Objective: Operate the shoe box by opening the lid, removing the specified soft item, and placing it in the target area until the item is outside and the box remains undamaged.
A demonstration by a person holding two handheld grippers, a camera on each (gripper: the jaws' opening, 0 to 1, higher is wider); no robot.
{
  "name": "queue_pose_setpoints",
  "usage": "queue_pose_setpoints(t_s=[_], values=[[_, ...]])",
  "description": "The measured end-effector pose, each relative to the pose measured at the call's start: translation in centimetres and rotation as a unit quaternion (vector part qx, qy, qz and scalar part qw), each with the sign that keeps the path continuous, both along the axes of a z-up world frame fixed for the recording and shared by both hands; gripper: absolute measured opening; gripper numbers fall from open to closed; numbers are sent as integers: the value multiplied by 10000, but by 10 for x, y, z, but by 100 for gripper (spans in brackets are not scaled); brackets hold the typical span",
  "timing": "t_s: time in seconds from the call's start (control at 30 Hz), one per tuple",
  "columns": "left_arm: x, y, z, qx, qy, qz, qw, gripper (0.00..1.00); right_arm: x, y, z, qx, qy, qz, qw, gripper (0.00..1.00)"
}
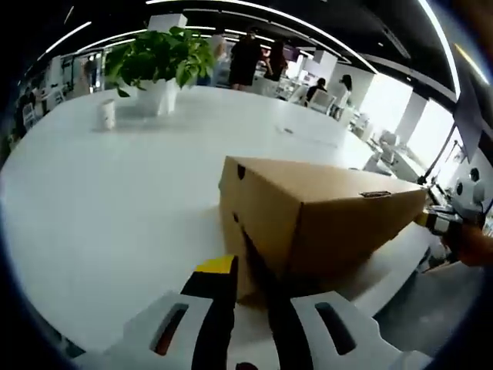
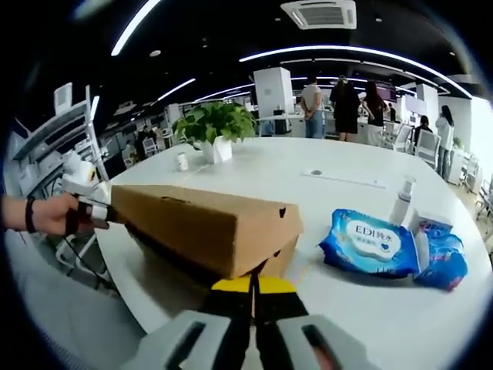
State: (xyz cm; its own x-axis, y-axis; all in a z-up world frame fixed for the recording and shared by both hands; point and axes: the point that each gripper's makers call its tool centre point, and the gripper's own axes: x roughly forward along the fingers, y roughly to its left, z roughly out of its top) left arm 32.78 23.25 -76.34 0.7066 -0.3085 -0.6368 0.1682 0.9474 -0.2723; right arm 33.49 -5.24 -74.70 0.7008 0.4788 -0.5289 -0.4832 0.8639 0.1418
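A brown cardboard shoe box [image 1: 323,212] lies on the white table [image 1: 115,200] near its edge. In the right gripper view the lid of the box [image 2: 200,216] is raised a little, with a dark gap under its long side. My left gripper [image 1: 239,270] grips the lid's edge at one end corner, its jaws close together. It also shows in the right gripper view as the left gripper [image 2: 92,213], held by a hand and touching the box's far end. My right gripper [image 2: 253,284] is shut on the lid's flap at the other end, and appears as the right gripper [image 1: 441,223].
To the right of the box lie a blue wet-wipe pack [image 2: 370,243], a second blue pack [image 2: 443,264] and a white spray bottle [image 2: 402,202]. A potted plant [image 1: 158,65] and a white cup [image 1: 107,113] stand further back. People stand beyond the table.
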Motion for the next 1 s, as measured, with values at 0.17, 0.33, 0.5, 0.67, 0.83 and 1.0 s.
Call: queue_pose_setpoints(t_s=[0.17, 0.33, 0.5, 0.67, 0.83, 1.0], values=[[-6, 3, 2, 14, -14, 41, 10000, 12, -1, 1, -1, -7, 24, 12, 10000, 0], [-9, 7, 6, 52, -38, 41, 10000, 12, -1, 2, -4, 42, 65, -20, 10000, 0], [-14, 9, 10, 88, -73, 36, 9999, 12, -2, 4, -5, 21, 60, 25, 10000, 0], [-19, 8, 10, 79, -104, 16, 9999, 12, -4, 3, -8, 50, 122, -6, 9999, 0], [-23, 3, 9, 21, -98, -24, 9999, 12, -5, 2, -11, 91, 170, -17, 9998, 0], [-23, 1, 10, 15, -120, -58, 9999, 12, -6, 2, -13, 60, 191, 4, 9998, 0]])
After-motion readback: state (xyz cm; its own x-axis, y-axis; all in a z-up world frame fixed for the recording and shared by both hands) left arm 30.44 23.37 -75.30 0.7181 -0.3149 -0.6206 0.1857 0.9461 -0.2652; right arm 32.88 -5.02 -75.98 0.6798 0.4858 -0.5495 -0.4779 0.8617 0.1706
